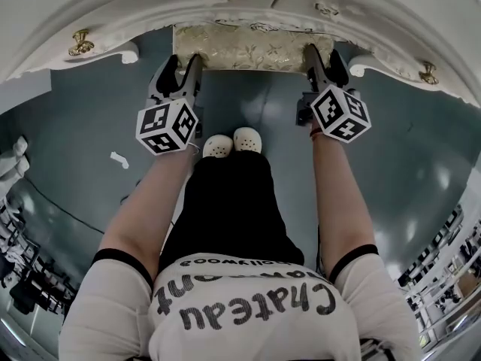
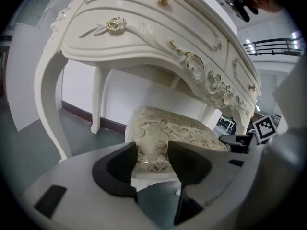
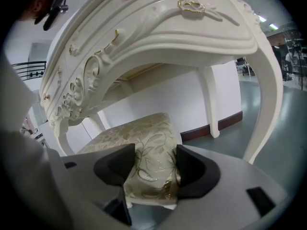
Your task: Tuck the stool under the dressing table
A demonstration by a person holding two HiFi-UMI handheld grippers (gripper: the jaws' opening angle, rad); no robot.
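Stool point(image 1: 240, 47) sits partly under dressing table point(image 1: 150, 6), left gripper point(image 2: 151, 151) and right gripper point(image 3: 154, 156) each apparently clamped on a seat corner.

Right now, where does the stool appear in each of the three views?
Head view: stool at top centre, mostly under the dressing table.
Left gripper view: stool at lower centre, a corner gripped between the fingers.
Right gripper view: stool at lower centre, likewise gripped.
Shared landmark: the dressing table's white front with gold handles, above the stool.
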